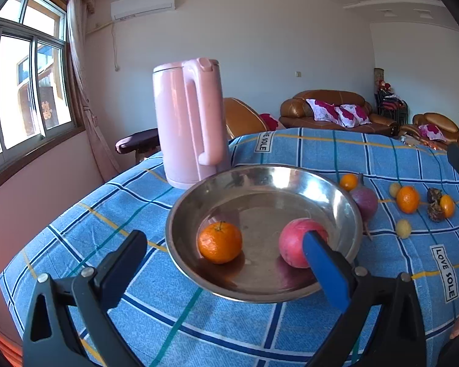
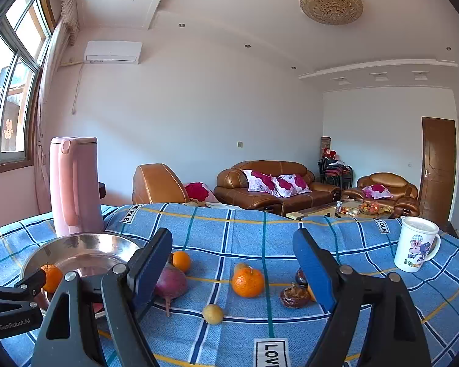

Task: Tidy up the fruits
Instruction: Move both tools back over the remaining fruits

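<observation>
A steel bowl (image 1: 345,211) sits on the blue checked tablecloth and holds an orange (image 1: 219,242) and a red apple (image 1: 293,244). My left gripper (image 1: 226,241) is open over the bowl's near rim, its right finger in front of the apple, gripping nothing. To the right of the bowl lie a purple round fruit (image 1: 364,203), oranges (image 1: 407,199), small yellow fruits (image 1: 403,228) and dark wrinkled fruits (image 1: 435,212). My right gripper (image 2: 232,255) is open and empty above the loose orange (image 2: 247,282), purple fruit (image 2: 171,283), yellow fruit (image 2: 212,313) and dark fruit (image 2: 294,297). The bowl also shows in the right wrist view (image 2: 85,246).
A tall pink kettle (image 1: 188,122) stands just behind the bowl. A white cartoon mug (image 2: 416,247) stands at the table's right. Brown sofas and a window lie beyond the table.
</observation>
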A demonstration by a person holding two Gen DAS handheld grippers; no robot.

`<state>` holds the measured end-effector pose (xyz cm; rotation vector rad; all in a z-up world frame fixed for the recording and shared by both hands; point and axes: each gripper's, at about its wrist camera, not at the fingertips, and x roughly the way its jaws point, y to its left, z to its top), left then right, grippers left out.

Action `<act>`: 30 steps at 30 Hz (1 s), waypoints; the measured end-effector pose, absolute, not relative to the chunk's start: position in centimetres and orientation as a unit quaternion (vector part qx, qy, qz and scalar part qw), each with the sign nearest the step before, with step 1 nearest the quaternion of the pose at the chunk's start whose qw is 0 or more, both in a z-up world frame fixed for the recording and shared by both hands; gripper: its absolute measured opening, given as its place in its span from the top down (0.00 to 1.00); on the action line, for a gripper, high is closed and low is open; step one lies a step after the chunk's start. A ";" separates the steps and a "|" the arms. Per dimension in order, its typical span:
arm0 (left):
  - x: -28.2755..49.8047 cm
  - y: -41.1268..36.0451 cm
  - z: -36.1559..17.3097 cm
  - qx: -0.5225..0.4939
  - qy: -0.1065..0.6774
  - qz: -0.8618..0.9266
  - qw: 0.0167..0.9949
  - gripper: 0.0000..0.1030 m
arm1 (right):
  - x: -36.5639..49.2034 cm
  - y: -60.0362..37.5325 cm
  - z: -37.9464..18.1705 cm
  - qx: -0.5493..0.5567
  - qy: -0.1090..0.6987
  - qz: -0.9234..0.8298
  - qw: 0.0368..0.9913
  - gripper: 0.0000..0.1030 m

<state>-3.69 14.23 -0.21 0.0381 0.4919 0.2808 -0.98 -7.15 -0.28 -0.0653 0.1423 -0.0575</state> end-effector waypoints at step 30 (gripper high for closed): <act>1.0 2.6 -0.2 0.061 0.286 -0.007 0.956 0.00 | 0.4 -20.4 -0.3 -0.015 0.125 -0.139 0.982 0.20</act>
